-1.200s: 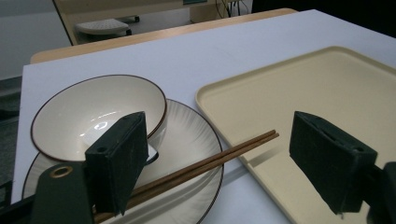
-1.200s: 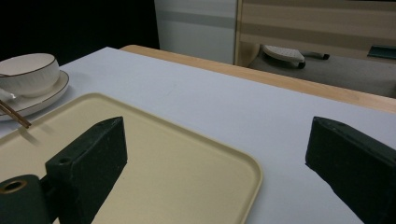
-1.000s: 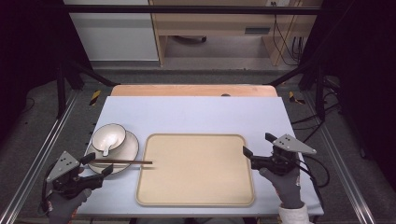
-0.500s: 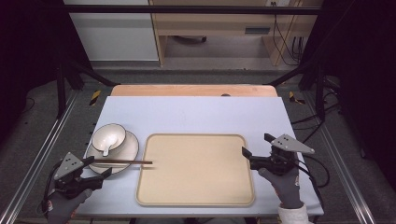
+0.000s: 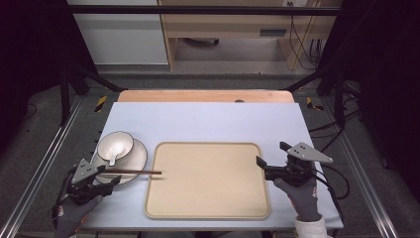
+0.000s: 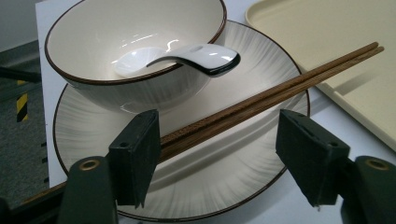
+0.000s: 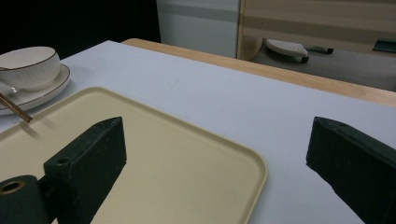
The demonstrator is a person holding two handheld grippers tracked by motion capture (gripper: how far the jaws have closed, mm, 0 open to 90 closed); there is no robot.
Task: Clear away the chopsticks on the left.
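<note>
1. We bring our left claw (image 6: 217,154) around the chopsticks (image 6: 261,100); its jaws, just closing, aren't gripping yet.
2. Chopsticks lie across the plate (image 6: 93,140), tips at 3 o'clock over the tray (image 5: 208,181).
3. Our right claw (image 5: 258,162) hangs wide open, empty.

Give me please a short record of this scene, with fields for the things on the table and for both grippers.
surface: pale blue table top
tray: beige plastic tray, empty
dishes: cream brown-rimmed bowl on ribbed cream plate
spoon: white ceramic spoon lying in bowl
chopsticks: dark wooden chopsticks, from plate to tray rim
left gripper: jaws just been closing, chopsticks between them, one pad touching
right gripper: open, at the tray's edge
</note>
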